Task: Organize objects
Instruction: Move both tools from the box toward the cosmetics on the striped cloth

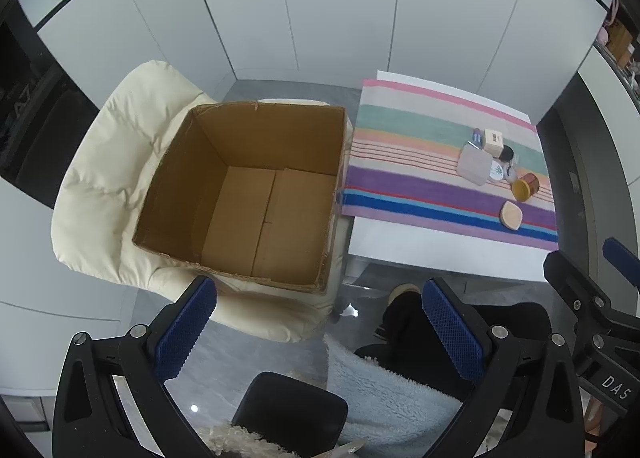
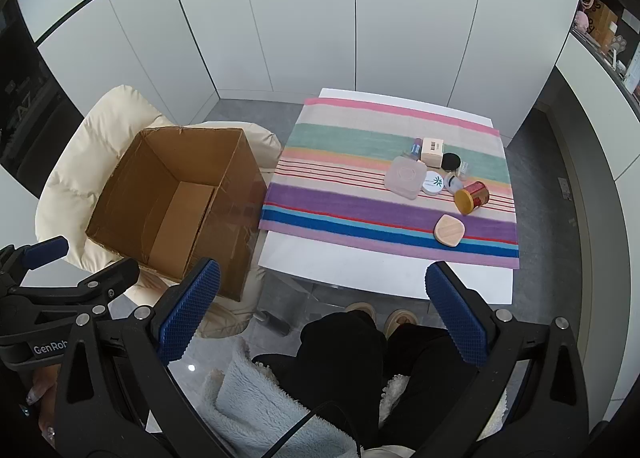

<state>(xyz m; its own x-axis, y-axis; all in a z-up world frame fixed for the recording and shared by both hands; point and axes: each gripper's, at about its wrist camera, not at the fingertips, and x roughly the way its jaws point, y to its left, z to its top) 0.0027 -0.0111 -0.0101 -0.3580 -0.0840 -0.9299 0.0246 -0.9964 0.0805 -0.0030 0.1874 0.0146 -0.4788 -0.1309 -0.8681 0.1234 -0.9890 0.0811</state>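
Objects (image 2: 436,182) sit clustered on my desk's (image 2: 360,278) striped cloth (image 2: 340,210): a frosted square case (image 2: 405,177), a pale barcoded box (image 2: 432,149), a white jar with a green leaf mark (image 2: 434,182), a tipped red jar with a yellow lid (image 2: 472,198) and a rounded wooden piece (image 2: 450,230). Beside the desk an empty cardboard box (image 1: 248,194) rests on a cream chair (image 1: 100,178). My left gripper (image 1: 320,334), its neighbour reading "DAS", and my right gripper (image 2: 322,312), its neighbour reading "GenRob", both hang spread wide, grasping nothing.
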